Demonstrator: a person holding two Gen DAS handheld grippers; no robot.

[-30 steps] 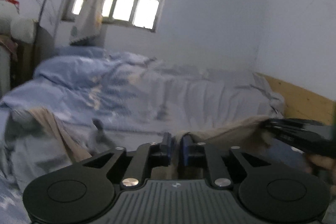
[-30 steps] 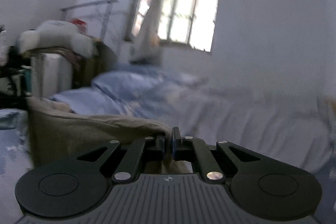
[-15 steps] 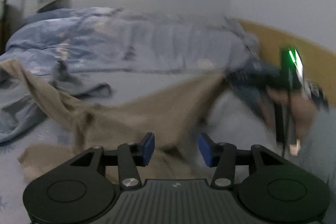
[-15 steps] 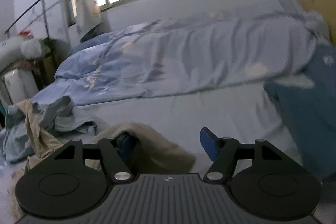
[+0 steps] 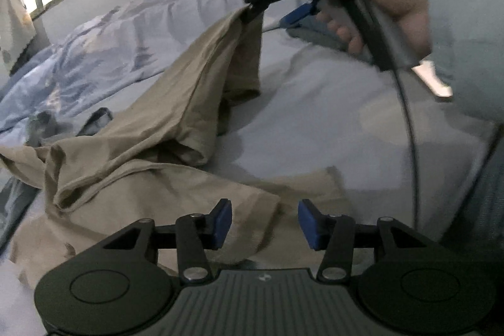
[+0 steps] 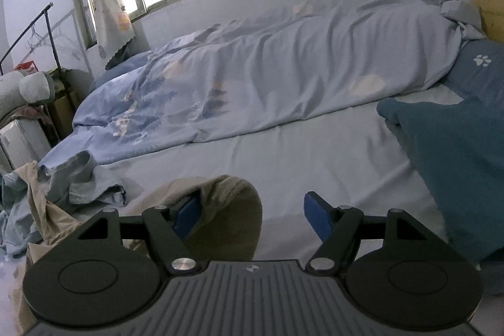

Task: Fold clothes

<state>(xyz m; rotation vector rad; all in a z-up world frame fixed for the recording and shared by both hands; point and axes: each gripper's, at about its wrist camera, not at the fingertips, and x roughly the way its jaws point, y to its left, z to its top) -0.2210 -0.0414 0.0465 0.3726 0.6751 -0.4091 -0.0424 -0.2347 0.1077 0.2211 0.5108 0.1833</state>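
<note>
the left gripper (image 5: 265,221) has let go within the last second and hangs spread over the crumpled beige cotton garment (image 5: 151,178) on the pale sheet. the right gripper (image 6: 252,218) has parted too, cloth still draped over its left finger, so the fold's edge looks freshly laid down.

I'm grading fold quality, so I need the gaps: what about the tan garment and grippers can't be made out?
- Tan garment's type: bunched; left gripper's body covers its near edge, left wrist view.
- Right gripper's left finger: cloth drapes over it, right wrist view.
- Clothes pile: cut off by left edge, right wrist view.
</note>
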